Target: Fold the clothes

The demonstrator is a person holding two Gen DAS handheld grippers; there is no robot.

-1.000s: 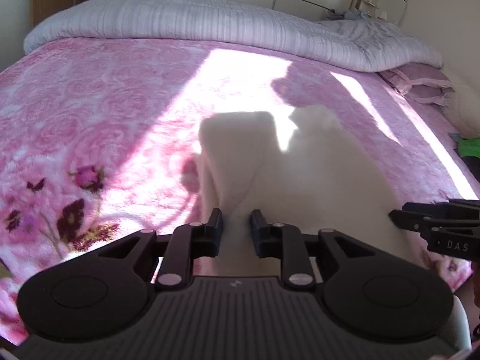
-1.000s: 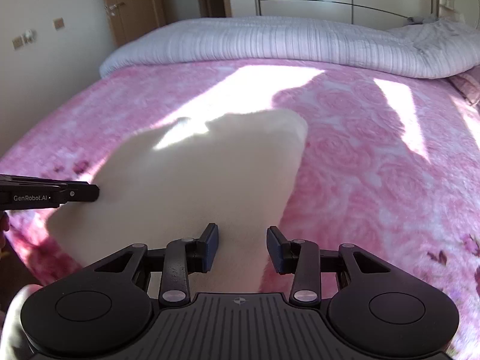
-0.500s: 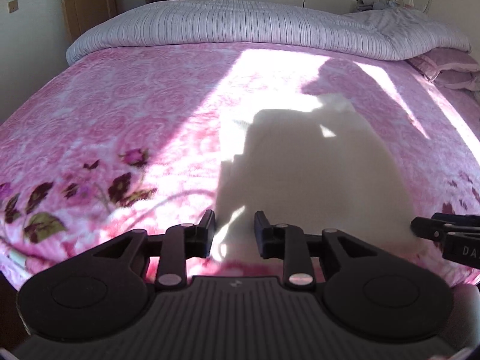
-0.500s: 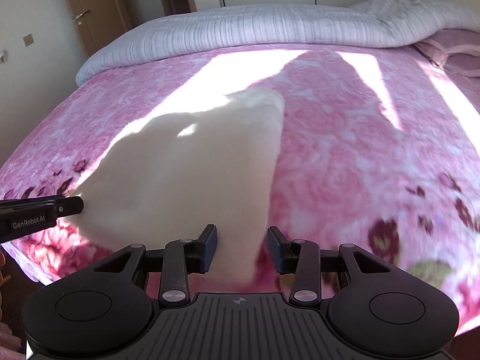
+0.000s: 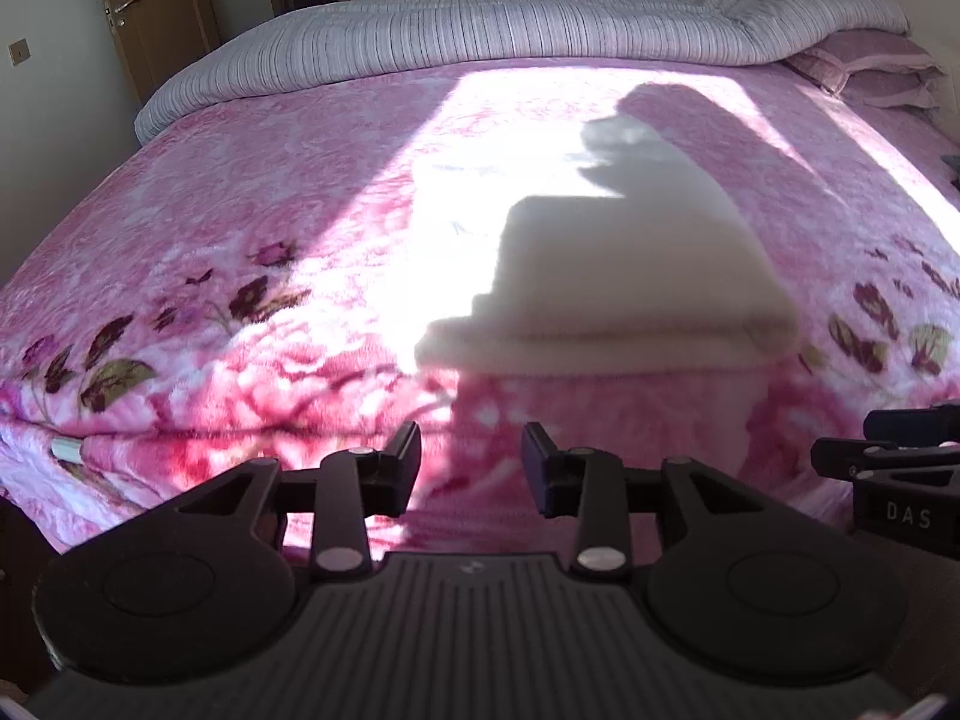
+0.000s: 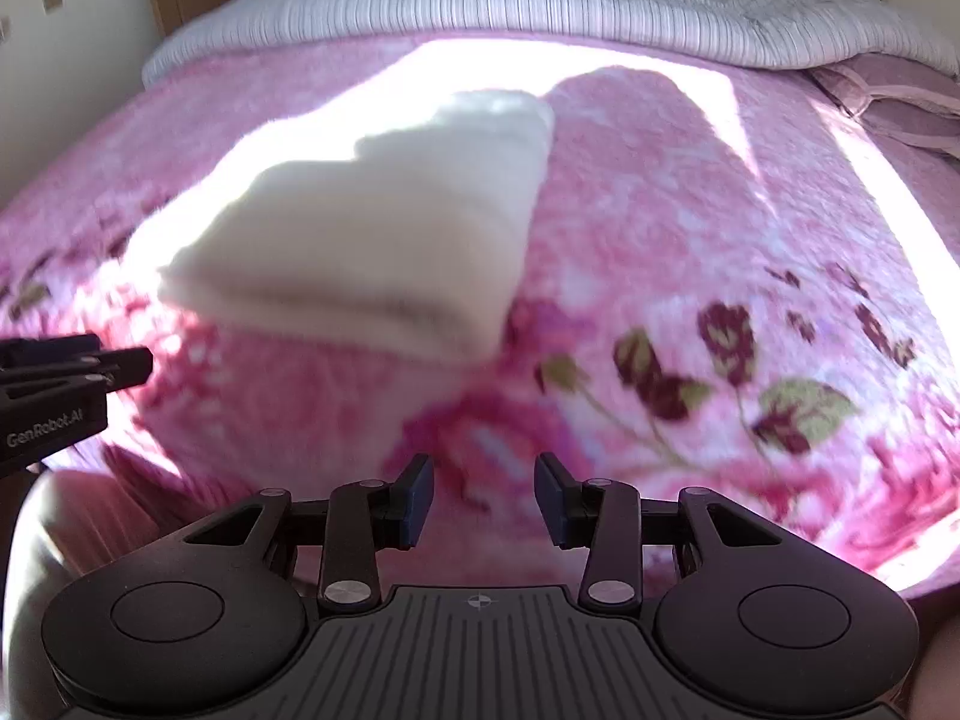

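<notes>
Lying folded in layers near the blanket's (image 5: 252, 210) front edge, white garment (image 5: 636, 276) already stacked as wanted; hanging apart and empty just short of that edge, left gripper (image 5: 471, 459) and right gripper (image 6: 483, 498), best keeping clear of the stack.

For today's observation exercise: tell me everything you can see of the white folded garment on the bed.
The white fluffy folded garment looks soft and fleecy. It lies flat in stacked layers, the folded edges facing the cameras, near the foot of the pink floral blanket, which alone touches it. Sunlight and shadow cross it. Both claws, left and right, are open and clear of it.
</notes>
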